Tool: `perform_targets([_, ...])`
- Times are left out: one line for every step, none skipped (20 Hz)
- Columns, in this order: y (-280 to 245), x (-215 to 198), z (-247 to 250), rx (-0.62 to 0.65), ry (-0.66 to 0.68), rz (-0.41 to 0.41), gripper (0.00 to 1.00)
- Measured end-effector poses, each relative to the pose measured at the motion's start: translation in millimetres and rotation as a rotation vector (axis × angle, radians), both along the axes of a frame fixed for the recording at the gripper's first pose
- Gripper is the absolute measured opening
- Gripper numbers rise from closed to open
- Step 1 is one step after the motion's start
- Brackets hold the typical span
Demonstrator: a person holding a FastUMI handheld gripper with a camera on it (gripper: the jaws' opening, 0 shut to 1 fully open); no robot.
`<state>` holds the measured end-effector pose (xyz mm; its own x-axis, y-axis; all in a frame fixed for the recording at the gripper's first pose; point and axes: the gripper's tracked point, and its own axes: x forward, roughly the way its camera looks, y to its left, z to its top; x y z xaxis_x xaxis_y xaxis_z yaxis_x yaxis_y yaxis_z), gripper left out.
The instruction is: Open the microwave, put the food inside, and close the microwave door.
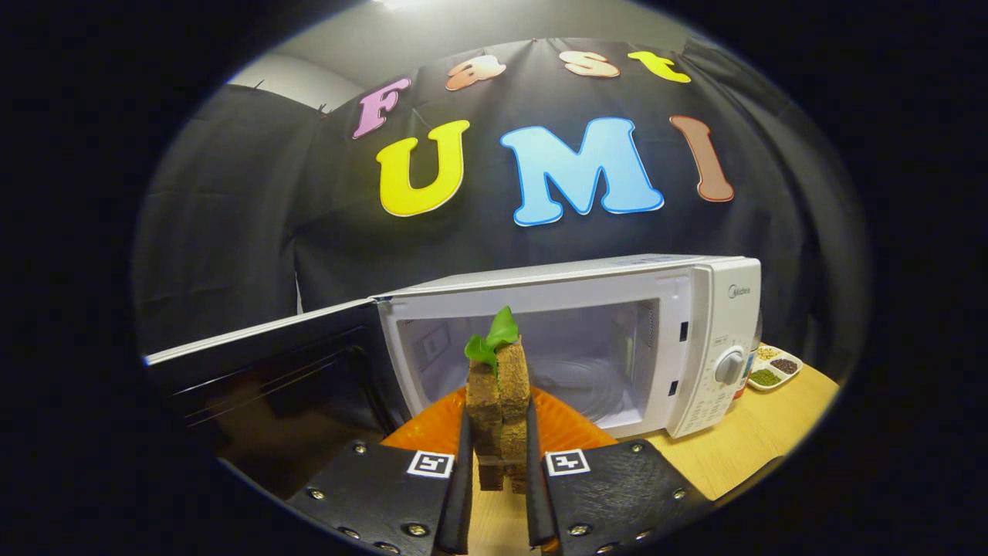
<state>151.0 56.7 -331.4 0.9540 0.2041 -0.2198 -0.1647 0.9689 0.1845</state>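
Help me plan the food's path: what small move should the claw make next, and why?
Probably carry the food straight ahead into the microwave. The claw is shut on the food, the door stands swung open to the left, and the cavity lies just beyond the fingers, above the orange plate.

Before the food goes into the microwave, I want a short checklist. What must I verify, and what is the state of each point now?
1. Microwave door open: ok, it is swung out wide to the left of the cavity.
2. Food held: ok, the tool is shut on the brown sandwich-like food, with a finger on each side.
3. Food upright: ok, it stands on end with the green leaf at the top.
4. Cavity free: ok, the glass turntable lies inside with nothing on it.
5. Orange plate under the food: cannot tell whether the food still touches it.
6. Path ahead: ok, the cavity opening lies straight beyond the fingers.
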Motion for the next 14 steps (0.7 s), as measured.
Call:
perform_targets([0.6,9.2,-1.0,0.005,-0.001,-0.007,0.29])
perform_targets([3.0,18.4,-3.2,0.022,0.009,-0.004,0.29])
perform_targets([9.8,26.8,-8.6,0.044,0.025,0.008,0.29])
perform_targets([13.0,33.7,-12.8,0.066,0.044,0.016,0.29])
perform_targets([15.4,41.3,-18.5,0.088,0.060,0.018,0.29])
perform_targets([16.7,49.1,-23.2,0.113,0.072,0.016,0.29])
perform_targets([17.1,57.8,-27.0,0.140,0.080,0.016,0.29])
perform_targets([17.0,67.7,-28.4,0.180,0.085,0.012,0.29])
perform_targets([17.4,77.0,-33.8,0.215,0.100,0.014,0.29])
perform_targets([16.4,86.0,-35.1,0.259,0.106,0.013,0.29])
perform_targets([14.4,94.6,-37.9,0.294,0.113,0.009,0.29])
perform_targets([10.5,102.8,-39.8,0.329,0.116,-0.001,0.29])
perform_targets([9.4,109.2,-39.6,0.365,0.117,-0.003,0.29])
perform_targets([6.2,115.3,-41.4,0.383,0.117,-0.014,0.29])
